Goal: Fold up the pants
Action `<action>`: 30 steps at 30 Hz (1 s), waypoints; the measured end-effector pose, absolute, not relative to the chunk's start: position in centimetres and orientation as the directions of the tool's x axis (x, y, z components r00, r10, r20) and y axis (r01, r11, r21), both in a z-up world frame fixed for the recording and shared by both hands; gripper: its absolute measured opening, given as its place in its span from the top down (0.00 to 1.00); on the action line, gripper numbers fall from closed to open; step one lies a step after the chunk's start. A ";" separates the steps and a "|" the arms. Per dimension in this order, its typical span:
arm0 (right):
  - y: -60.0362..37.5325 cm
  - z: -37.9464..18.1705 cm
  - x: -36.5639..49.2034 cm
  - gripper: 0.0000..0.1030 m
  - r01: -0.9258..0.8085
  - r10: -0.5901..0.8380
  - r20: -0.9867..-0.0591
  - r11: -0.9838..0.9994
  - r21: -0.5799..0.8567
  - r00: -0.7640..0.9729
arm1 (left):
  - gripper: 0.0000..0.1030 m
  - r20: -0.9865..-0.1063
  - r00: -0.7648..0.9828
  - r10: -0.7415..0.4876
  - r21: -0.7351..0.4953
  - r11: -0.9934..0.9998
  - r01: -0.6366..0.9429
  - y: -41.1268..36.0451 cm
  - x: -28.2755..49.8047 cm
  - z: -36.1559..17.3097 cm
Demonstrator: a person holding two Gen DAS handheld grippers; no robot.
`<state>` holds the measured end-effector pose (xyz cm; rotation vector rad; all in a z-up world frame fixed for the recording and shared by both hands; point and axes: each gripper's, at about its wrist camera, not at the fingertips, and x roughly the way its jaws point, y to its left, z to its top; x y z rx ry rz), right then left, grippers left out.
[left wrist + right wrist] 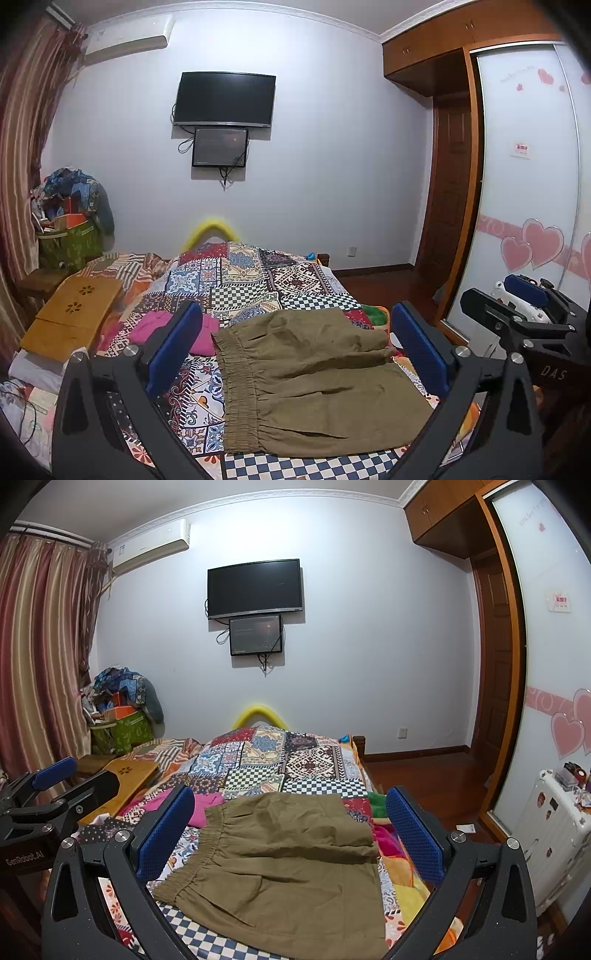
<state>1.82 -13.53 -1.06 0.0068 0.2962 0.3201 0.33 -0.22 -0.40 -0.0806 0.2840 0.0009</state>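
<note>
— What's on the bed (258, 273)?
— A patchwork quilt (266, 760) covers it. Folded olive pants (314, 380) lie near the front edge, waistband to the left.
— Anything else?
— A pink garment (201, 332) just beside them, a wooden tray (70, 314) along the left edge.

room evenly lit, moderately bright, soft indoor light from above. faint shadow below the television (225, 99) on the wall. strong fisheye bending and dark vignette toward corners. focus acceptable; slight compression softness, no glare.
</note>
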 end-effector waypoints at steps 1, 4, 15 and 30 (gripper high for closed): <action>-13.5 -1.0 1.8 0.00 -0.309 0.311 -0.286 0.950 0.053 0.906 | 0.00 -0.280 0.960 -0.011 -0.080 0.997 -0.012 -0.2 0.3 -0.4; -13.5 -1.0 1.8 0.00 -0.309 0.311 -0.287 0.950 0.053 0.906 | 0.00 -0.279 0.960 -0.012 -0.080 0.997 -0.011 -0.1 0.3 -0.3; -13.4 -0.9 1.7 0.00 -0.307 0.310 -0.283 0.950 0.056 0.908 | 0.00 -0.273 0.962 -0.012 -0.079 0.997 -0.010 -0.2 0.1 0.0; -13.4 -0.9 1.8 0.00 -0.307 0.310 -0.284 0.950 0.055 0.907 | 0.00 -0.266 0.964 -0.010 -0.074 0.997 -0.010 -0.4 0.1 0.2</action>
